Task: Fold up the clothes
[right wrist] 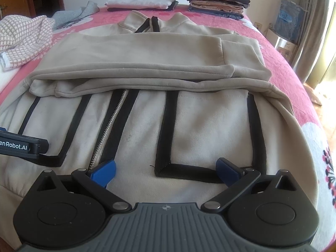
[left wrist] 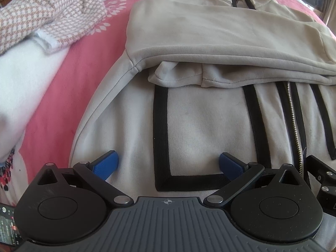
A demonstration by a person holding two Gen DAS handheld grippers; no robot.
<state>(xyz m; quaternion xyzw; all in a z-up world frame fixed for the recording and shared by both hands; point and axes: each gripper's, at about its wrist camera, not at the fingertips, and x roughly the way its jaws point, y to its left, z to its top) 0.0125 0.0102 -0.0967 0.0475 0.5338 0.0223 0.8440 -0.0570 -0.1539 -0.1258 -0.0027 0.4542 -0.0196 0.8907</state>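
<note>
Two claws hang over a cream jacket [left wrist: 199, 126] that lies flat on a pink bed [left wrist: 84, 67], with both sleeves folded across its chest; the collar points away, and the bottom hem is nearest the claws.

Far to the left of the jacket sits a checked pink and white cloth [left wrist: 42, 14] on a white pile [left wrist: 25, 79]; a grey cloth [right wrist: 71, 14] lies behind it.

Next comes the left claw [left wrist: 169, 166]; its blue fingers [left wrist: 106, 164] are spread wide apart with nothing pinched, and they rest low over the left front of the jacket, with a black-trimmed pocket [left wrist: 189, 138] between them.

In the middle runs the silver zipper [right wrist: 109, 126] with black stripes on each side.

To the right of it, the right claw [right wrist: 166, 171] is also spread wide and holds nothing; its fingers [right wrist: 105, 171] sit near the hem, around the corner of the other black-trimmed pocket [right wrist: 210, 130].

Far back on the bed sit a folded white stack [right wrist: 142, 1] and, to its right, a taller stack of folded clothes [right wrist: 218, 0] with a black one on top.
</note>
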